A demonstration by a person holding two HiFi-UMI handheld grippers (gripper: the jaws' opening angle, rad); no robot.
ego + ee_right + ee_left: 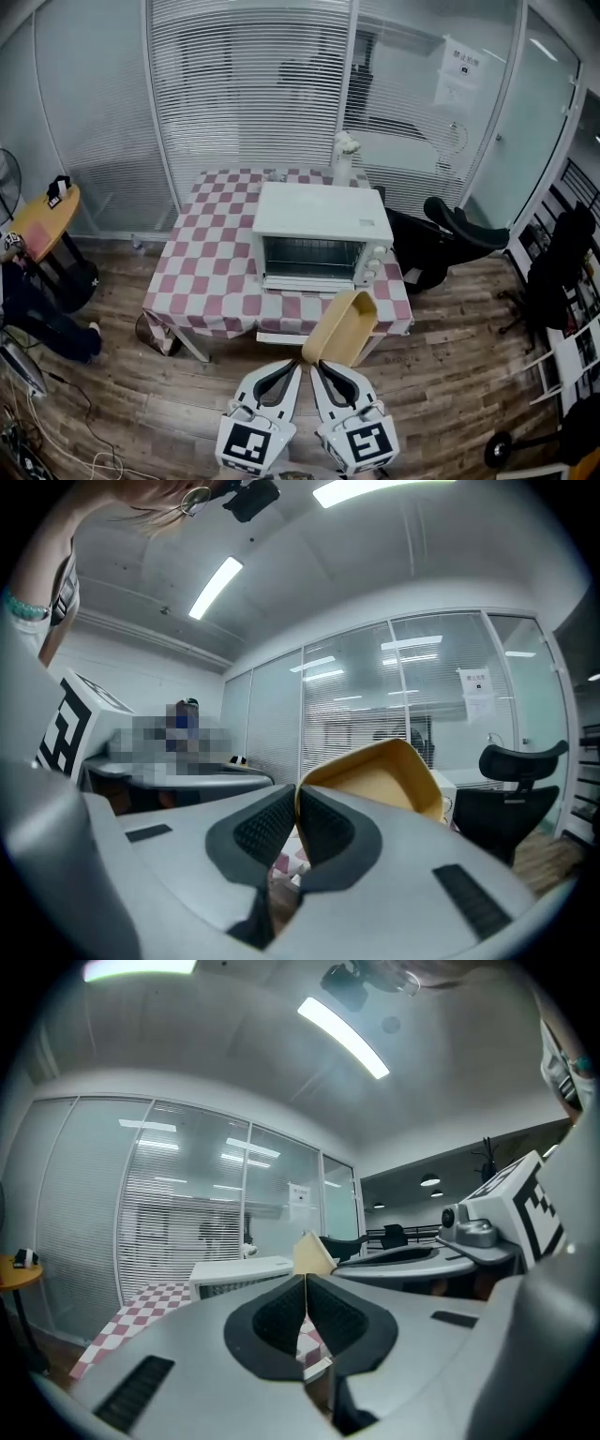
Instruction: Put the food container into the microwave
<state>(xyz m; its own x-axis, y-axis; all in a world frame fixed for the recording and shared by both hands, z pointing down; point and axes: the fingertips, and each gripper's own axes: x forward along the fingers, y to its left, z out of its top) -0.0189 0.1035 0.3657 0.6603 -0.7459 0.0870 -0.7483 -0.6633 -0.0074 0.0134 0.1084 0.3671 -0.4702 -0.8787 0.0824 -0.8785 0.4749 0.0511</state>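
A red-checked table [202, 272] stands before blinded glass walls [244, 94], with a white microwave [319, 225] at its near edge. The right claw [298, 797] pinches the rim of the tilted tan food container [342, 328]. The left claw [306, 1283] is pressed together, empty.

White microwave [322, 234] on a red-and-white checked tablecloth [202, 272].
In front of the microwave is a tan-yellow food container [340, 328]. Nearer still, the pale grey, black-padded left gripper [296, 366] and right gripper [317, 366] carry black-and-white square markers [251, 448]. Below the microwave is a brown wood-plank floor [450, 375]. To its right is a black chair [455, 234].
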